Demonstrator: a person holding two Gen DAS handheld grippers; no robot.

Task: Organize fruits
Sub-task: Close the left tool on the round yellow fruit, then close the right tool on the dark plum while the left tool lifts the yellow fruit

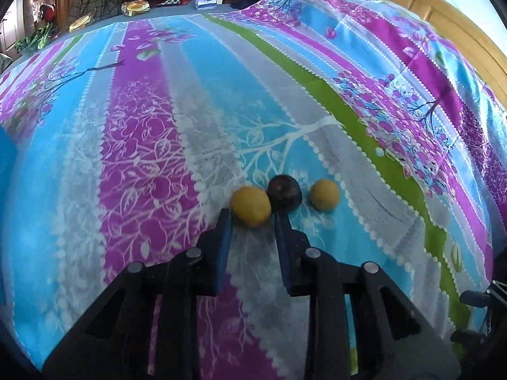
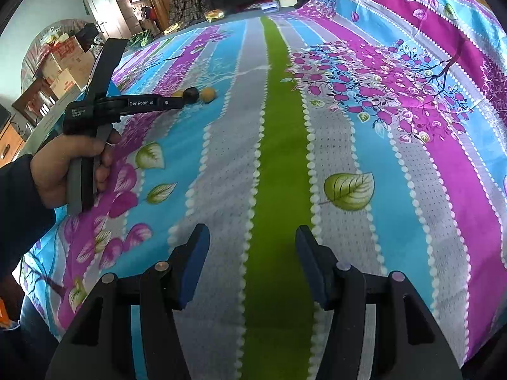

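Three small fruits lie in a row on the striped bedsheet (image 1: 196, 101): a yellow fruit (image 1: 251, 205), a dark plum (image 1: 284, 195) touching it, and a second yellow fruit (image 1: 324, 194) a little apart on the right. My left gripper (image 1: 253, 216) is open, its fingertips on either side of the near edge of the first yellow fruit. My right gripper (image 2: 253, 234) is open and empty over the green stripe, well away from the fruits. In the right wrist view the left gripper (image 2: 182, 101) reaches to the plum (image 2: 191, 94) and the far yellow fruit (image 2: 208, 94).
The sheet rises into a fold at the right (image 1: 412, 72). Clothes and small packets (image 1: 135, 7) lie at the far edge of the bed. Cardboard boxes (image 2: 63, 66) stand beyond the bed's left side.
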